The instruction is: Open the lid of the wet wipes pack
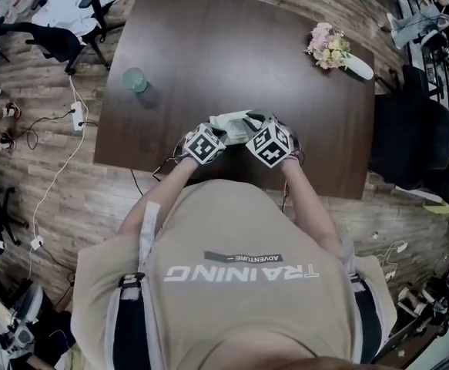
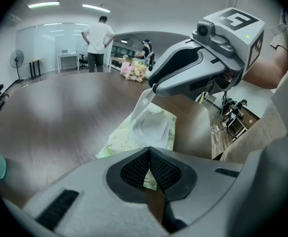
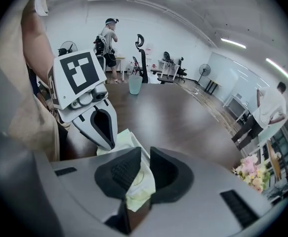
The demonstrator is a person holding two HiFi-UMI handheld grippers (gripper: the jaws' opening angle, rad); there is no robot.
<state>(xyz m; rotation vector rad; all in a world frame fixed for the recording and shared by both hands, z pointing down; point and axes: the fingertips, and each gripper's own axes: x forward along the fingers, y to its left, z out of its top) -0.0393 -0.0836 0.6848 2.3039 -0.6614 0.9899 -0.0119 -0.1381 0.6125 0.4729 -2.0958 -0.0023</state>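
Note:
A pale green wet wipes pack [image 1: 230, 121] lies near the front edge of the dark table [image 1: 209, 60]. My left gripper [image 1: 222, 134] holds its near edge. In the left gripper view the pads [image 2: 134, 168] are pressed together on the pack's edge [image 2: 126, 141]. The white lid [image 2: 153, 125] sits on top of the pack. A thin white flap [image 2: 140, 101] rises from it to my right gripper [image 2: 152, 87]. In the right gripper view the right gripper [image 3: 143, 174] is shut on that pale flap [image 3: 139, 189], and the left gripper [image 3: 109, 143] rests on the pack [image 3: 125, 138].
A teal cup [image 1: 135, 79] stands at the table's left. Pink flowers in a white vase [image 1: 330, 47] lie at the far right corner. Office chairs [image 1: 55, 41] and cables [image 1: 51, 122] are on the floor to the left. People stand far off in the room.

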